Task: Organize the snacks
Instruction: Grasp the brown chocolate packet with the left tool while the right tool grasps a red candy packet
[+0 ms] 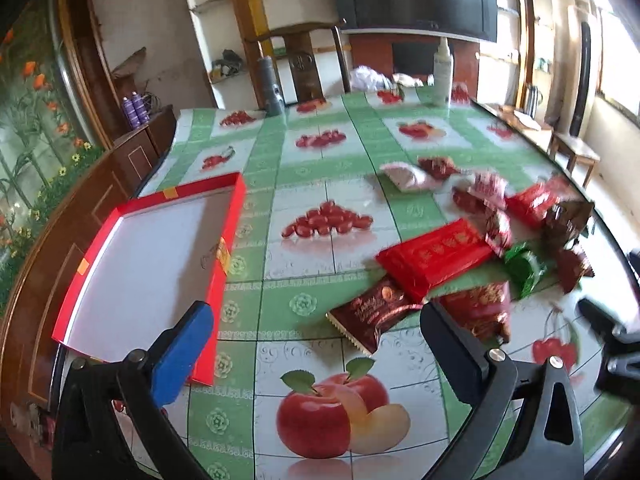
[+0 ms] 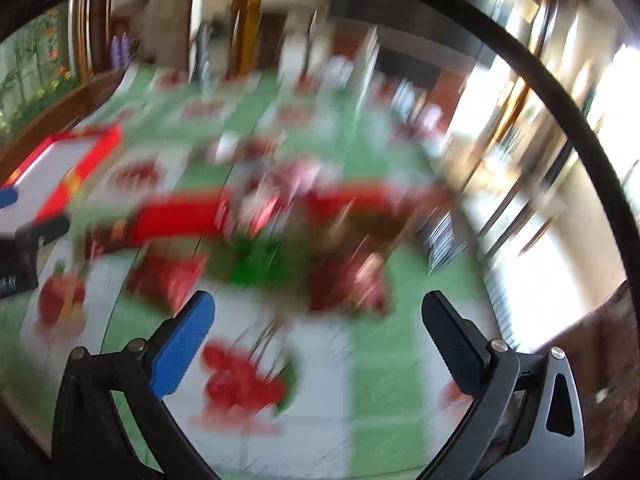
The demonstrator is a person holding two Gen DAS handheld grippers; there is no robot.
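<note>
Snacks (image 1: 472, 240) lie scattered on the fruit-print tablecloth (image 1: 312, 184), ahead and to the right of your left gripper (image 1: 316, 328), whose jaws stand wide apart with nothing between them. Closest to it is a dark brown packet (image 1: 372, 316), lying just ahead between the fingers' line of sight, and a dark red packet (image 1: 480, 312) sits partly behind the black fingertip. Beyond those you have a long red pack (image 1: 436, 256), a green wrapper (image 1: 524, 270) to its right, a second red pack (image 1: 532, 200) further off, and a pale pouch (image 1: 404, 176) at the far side of the pile. The red tray (image 1: 232, 232) with its white floor sits ahead and to the left of that gripper, its near corner hidden behind the blue fingertip.

Your right gripper (image 2: 318, 328) is also spread open and holds nothing. Its view is heavily blurred; you can only make out red, green and dark wrappers massed just ahead of its fingers, and the tray far off to its left. A white bottle (image 1: 443, 68) stands at the table's far end.
</note>
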